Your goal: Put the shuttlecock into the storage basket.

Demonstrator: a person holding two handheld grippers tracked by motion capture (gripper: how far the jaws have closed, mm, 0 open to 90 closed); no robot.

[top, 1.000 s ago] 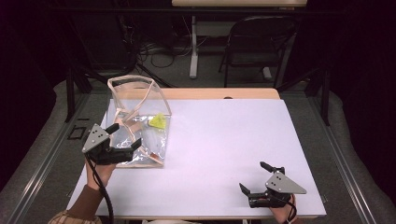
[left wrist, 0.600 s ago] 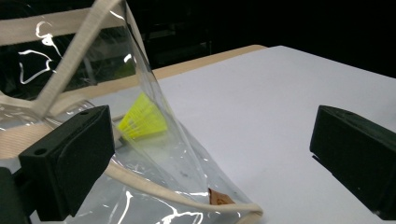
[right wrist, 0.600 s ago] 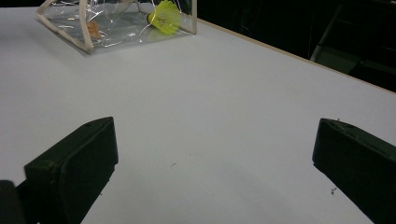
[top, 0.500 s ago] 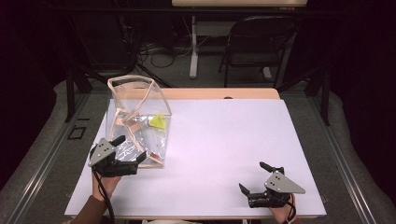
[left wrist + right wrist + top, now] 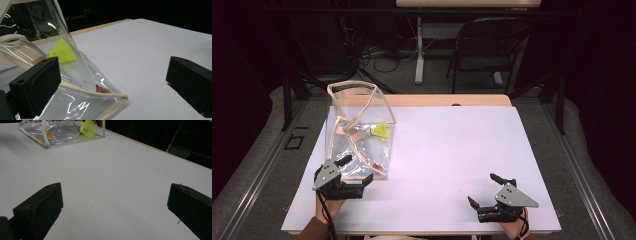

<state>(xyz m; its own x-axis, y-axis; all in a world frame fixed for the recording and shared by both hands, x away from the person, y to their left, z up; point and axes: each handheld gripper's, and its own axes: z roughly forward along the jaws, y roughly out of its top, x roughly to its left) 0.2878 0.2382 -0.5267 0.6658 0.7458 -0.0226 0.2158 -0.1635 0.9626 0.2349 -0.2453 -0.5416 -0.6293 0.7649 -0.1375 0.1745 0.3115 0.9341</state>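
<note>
High view: a clear bag point(image 5: 359, 132) with tan trim is seen at the table's point(image 5: 452, 150) left, a yellow shuttlecock point(image 5: 381, 131) inside it. The left gripper point(image 5: 354, 172) is held wide open at the bag's near corner, with nothing gripped. The right gripper point(image 5: 484, 192) is rested wide open and empty, well apart. An approach to the bag is judged underway; next, the trim would need to be brought between the jaws.

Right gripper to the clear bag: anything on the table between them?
Nothing. From the right gripper to the clear bag, the high view and the right gripper view show bare white tabletop. The yellow shuttlecock sits inside the bag.
</note>
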